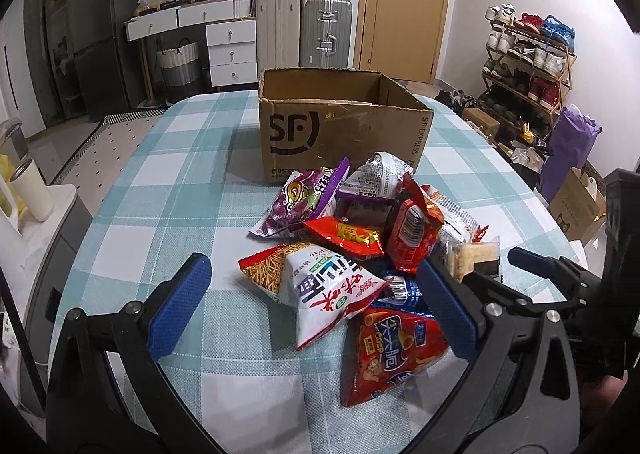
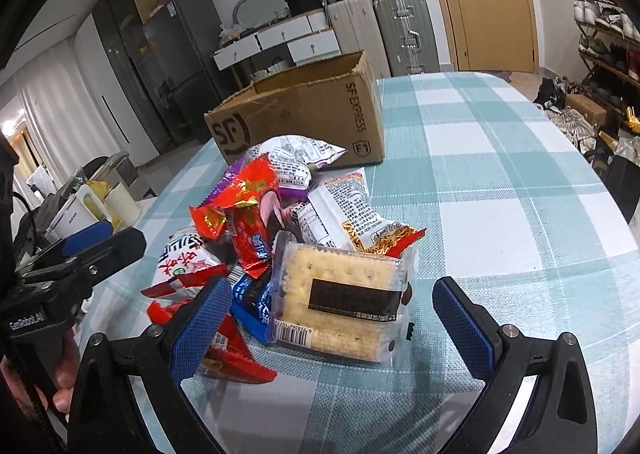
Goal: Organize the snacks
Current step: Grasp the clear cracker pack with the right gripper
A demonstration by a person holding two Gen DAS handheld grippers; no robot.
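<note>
Snack packets lie heaped on the checked surface [image 1: 168, 181], just in front of the open SF Express cardboard box [image 1: 340, 125], which stands at the far side of the pile.

Nearest the left claw [image 1: 316, 308] is a white noodle-snack bag [image 1: 320, 290], puffed with air, with a red crisp bag [image 1: 392, 354] just right of it and partly under the claw's right finger. The left claw is spread wide and grips nothing; the white bag sits between its fingers.

The right claw [image 2: 340, 322] also stands wide open and empty, its fingers on either side of a clear cracker pack [image 2: 344, 294] at the near right edge of the heap.

All of these look light. The pillow bags are soft, slick foil or film that will dent and slide under the pads, and the crisps inside would likely crush under a hard squeeze. A pinch on the flat crimped seam at a bag's end, or a gentle close across its narrower width, seems the safest hold.

The cracker pack looks stiffer and flatter, so closing across its short sides should hold well, though the crackers may snap if pressed hard.

Farther back, a purple bag [image 1: 296, 205] and a red wrapper [image 1: 344, 238] overlap their neighbours, so lifting one could drag others along.
</note>
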